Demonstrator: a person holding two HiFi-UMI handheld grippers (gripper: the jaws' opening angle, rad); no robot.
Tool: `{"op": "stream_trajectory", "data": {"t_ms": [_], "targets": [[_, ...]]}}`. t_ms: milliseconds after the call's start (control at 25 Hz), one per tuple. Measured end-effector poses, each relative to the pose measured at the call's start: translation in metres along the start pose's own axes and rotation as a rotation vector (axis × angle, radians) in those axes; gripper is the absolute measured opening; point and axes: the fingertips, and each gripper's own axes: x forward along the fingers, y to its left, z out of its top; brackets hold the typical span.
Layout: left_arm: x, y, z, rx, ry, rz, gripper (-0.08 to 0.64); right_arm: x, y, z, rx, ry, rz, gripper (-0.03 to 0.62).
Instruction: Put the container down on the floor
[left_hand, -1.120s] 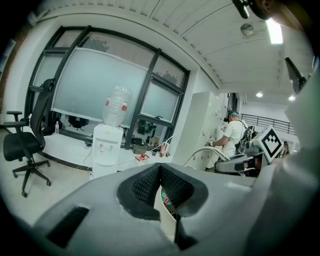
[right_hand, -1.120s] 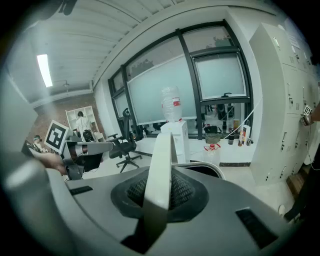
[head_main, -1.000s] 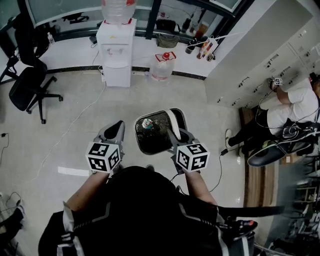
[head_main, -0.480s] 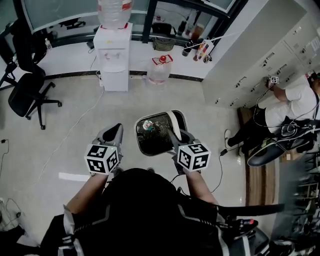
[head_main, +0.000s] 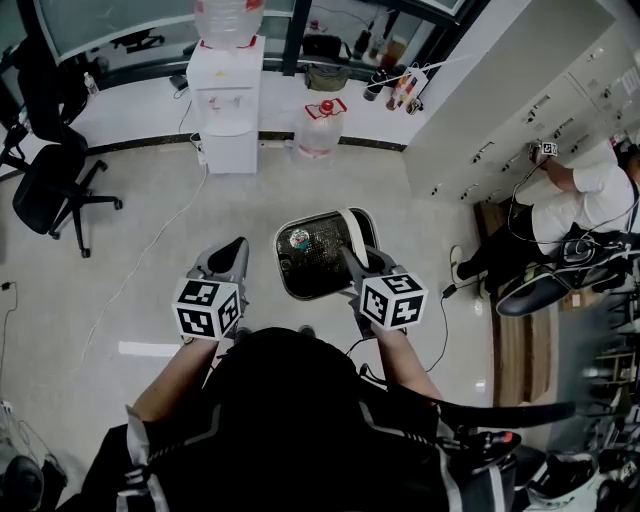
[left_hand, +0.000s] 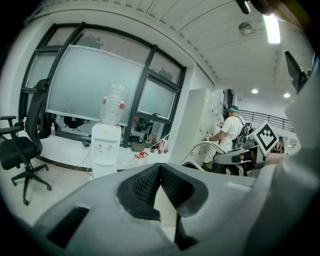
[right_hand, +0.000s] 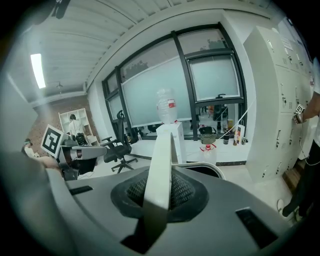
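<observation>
Item: container (head_main: 318, 272), a bin with a white rim, a dark lining and a white band handle (right_hand: 159, 150); a small round coloured item (head_main: 298, 238) lies inside at the far left corner. Location: in front of the person, over the pale floor (head_main: 150, 300), between the two grippers and nearer the right one; whether its base touches the floor cannot be told. Right gripper (head_main: 358, 265): at the container's right rim, jaws clamped on the handle band, which runs upright between the pads in the right gripper view, with the container's rim curving just beyond the jaws. Left gripper (head_main: 232, 256): just beside the container's left side and apart from it, jaws together at the tips with nothing between them, only floor showing through the gap behind the tips in the left gripper view. Surroundings: white water dispenser (head_main: 230, 100) with a bottle on top against the far window wall; a spare water jug (head_main: 318, 128) with a red cap on the floor beside it; black office chair (head_main: 50, 185) at far left; white lockers (head_main: 520, 110) at right, with a person in a white shirt (head_main: 590, 200) at them; a thin cable (head_main: 140, 265) trailing across the floor from the dispenser.
</observation>
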Motion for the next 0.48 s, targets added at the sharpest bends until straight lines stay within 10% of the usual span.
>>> {"op": "stream_trajectory", "data": {"t_ms": [480], "targets": [[-0.002, 0.049, 0.015, 0.001, 0.009, -0.059, 0.005, 0.037, 0.023, 0.017, -0.029, 0.014, -0.074, 0.044]]}}
